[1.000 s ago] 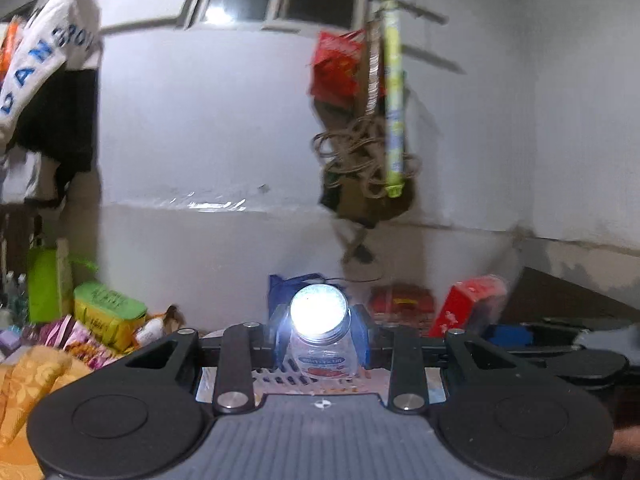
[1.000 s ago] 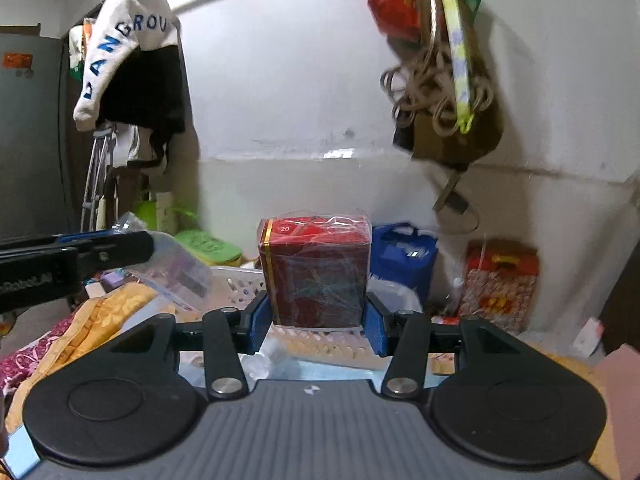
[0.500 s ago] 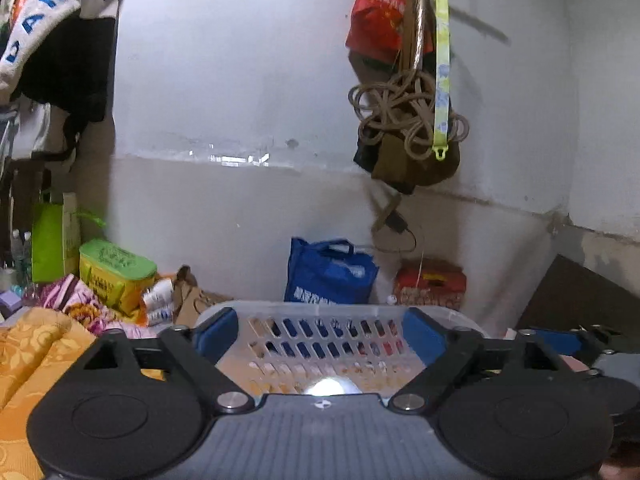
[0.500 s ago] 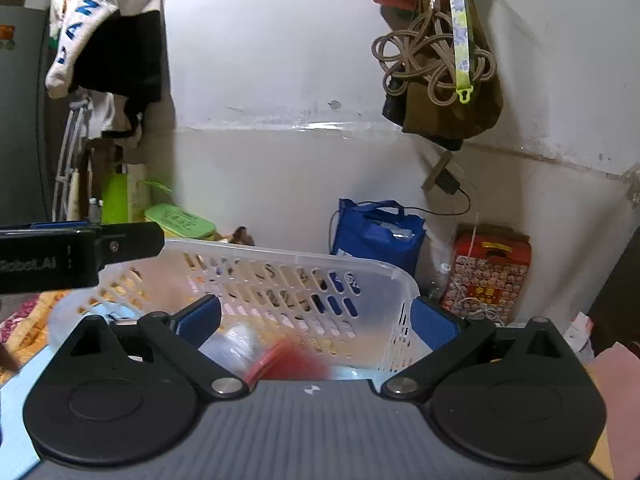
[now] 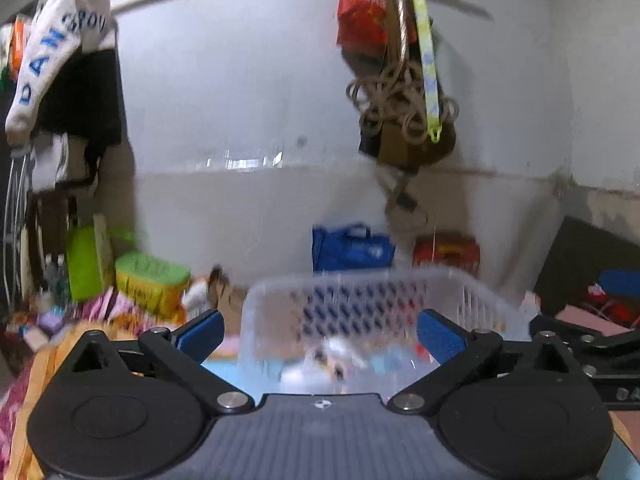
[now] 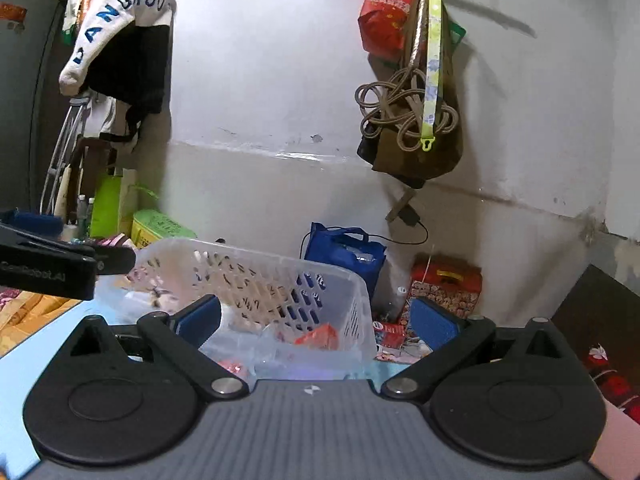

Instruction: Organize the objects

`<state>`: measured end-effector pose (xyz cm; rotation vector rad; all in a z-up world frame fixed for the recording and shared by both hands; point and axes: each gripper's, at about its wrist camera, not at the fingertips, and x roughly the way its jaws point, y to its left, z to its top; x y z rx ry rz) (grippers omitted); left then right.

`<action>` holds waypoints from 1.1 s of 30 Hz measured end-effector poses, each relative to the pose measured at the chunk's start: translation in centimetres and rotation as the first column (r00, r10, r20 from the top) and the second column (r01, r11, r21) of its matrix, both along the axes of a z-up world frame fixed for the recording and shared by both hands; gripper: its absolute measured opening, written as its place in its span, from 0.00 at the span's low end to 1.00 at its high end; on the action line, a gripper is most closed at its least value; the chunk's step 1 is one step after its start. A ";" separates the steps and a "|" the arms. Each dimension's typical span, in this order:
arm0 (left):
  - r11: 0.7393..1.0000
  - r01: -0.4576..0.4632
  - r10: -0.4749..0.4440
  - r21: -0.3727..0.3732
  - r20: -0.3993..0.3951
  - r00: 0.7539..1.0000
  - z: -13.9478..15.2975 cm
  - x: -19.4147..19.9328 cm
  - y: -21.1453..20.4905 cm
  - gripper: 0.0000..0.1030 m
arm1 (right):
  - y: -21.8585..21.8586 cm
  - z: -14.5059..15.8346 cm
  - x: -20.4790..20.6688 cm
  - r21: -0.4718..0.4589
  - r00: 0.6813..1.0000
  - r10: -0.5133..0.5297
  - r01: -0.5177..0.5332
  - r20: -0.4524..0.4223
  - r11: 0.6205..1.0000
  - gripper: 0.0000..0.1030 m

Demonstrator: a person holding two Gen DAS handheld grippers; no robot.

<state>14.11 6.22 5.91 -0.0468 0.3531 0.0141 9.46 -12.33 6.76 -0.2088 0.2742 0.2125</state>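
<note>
A translucent white basket (image 5: 380, 300) with a perforated wall stands just ahead of both grippers. In the left wrist view my left gripper (image 5: 320, 336) has its jaws opening wide, with nothing between the blue pads; a blurred pale object (image 5: 332, 356) lies low in the basket beyond them. In the right wrist view my right gripper (image 6: 316, 320) stands open and empty over the basket's near right corner (image 6: 360, 292). A red box (image 6: 318, 336) lies inside the basket. The left gripper's black body (image 6: 60, 268) shows at the left edge.
A blue bag (image 6: 344, 252) and a red patterned box (image 6: 444, 280) stand against the white wall behind the basket. A green tin (image 6: 160, 226) and clutter sit at the left. Coiled rope and bags (image 6: 404, 112) hang on the wall. A light blue mat (image 6: 24, 360) lies underneath.
A second ago my left gripper held a white-lidded jar and my right held the red box. Both have opened and let go, and the objects have dropped into the basket.
</note>
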 end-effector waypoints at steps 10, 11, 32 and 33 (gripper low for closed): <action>0.999 0.038 -0.039 -0.014 -0.075 0.996 -1.3 -2.6 -1.1 1.00 | -1.7 -1.1 -0.5 0.150 0.993 0.005 0.013 -0.120 0.989 1.00; 0.999 0.044 -0.045 -0.015 -0.075 0.996 -1.3 -2.6 -1.4 1.00 | -1.7 -1.1 -0.4 0.148 0.993 -0.005 0.022 -0.116 0.989 1.00; 0.999 0.032 -0.029 0.027 -0.111 0.993 -2.7 -2.4 -3.1 1.00 | -2.6 -2.5 -1.1 0.165 0.991 -0.033 0.054 -0.130 0.985 1.00; 0.999 0.030 -0.027 0.028 -0.109 0.994 -2.7 -2.4 -3.0 1.00 | -2.7 -2.5 -1.0 0.168 0.991 -0.033 0.055 -0.133 0.984 1.00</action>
